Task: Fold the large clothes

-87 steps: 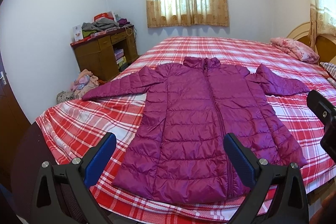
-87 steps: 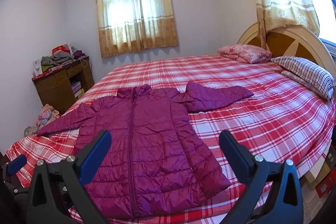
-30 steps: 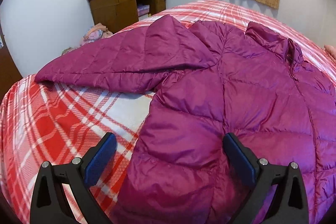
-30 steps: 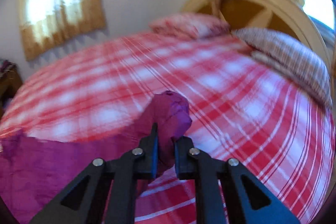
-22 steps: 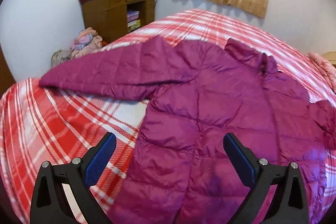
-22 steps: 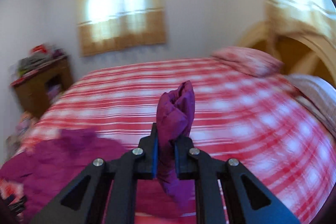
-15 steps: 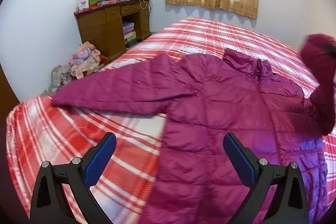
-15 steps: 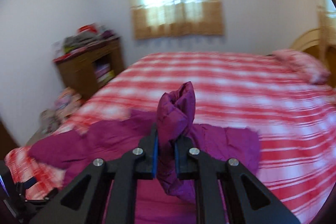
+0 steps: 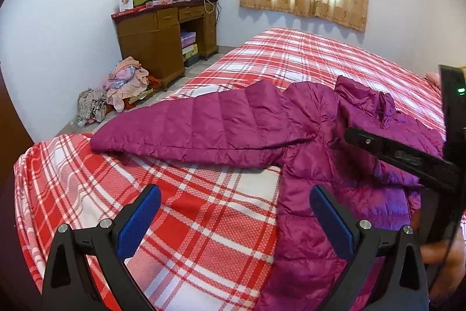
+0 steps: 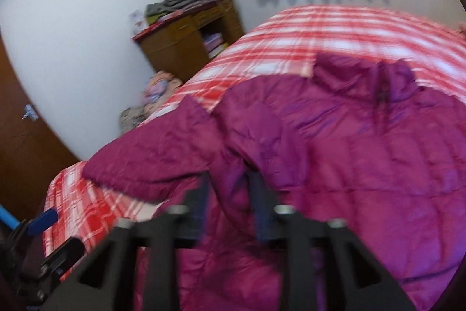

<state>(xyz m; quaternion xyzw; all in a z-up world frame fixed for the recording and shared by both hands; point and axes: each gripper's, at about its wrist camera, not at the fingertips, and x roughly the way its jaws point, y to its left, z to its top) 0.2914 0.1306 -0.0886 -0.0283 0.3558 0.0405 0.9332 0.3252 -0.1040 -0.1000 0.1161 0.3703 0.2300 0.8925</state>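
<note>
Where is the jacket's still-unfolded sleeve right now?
In the left wrist view the unfolded sleeve lies flat on the plaid bed, stretching left from the purple jacket toward the bed edge nearest the wooden desk.

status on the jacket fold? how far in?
Early. Done: one sleeve is folded across the chest of the purple jacket. In hand: the right gripper is opening over that sleeve, letting it go. Left: the other sleeve lies stretched out on the plaid bed, body unfolded; the left gripper is open and empty.
</note>
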